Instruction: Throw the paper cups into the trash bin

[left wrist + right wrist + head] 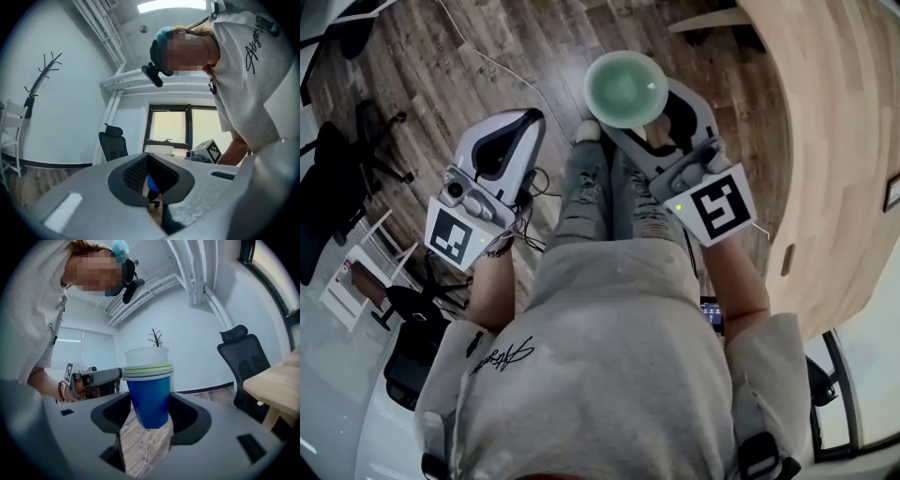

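A stack of paper cups [626,88], blue on the outside with a pale one nested on top [149,389], is clamped between the jaws of my right gripper [658,117], [150,416]. It is held upright above the wooden floor in front of the person's knees. My left gripper [528,122] is off to the left at about the same height. Its jaws are shut, with nothing between them [151,183]. Each gripper shows in the other's view. No trash bin is in any view.
A curved wooden table [830,141] runs along the right. Black office chairs [356,159] and a white rack [356,272] stand at the left. A cable [502,64] lies on the floor ahead. A coat stand [38,84] is by the wall.
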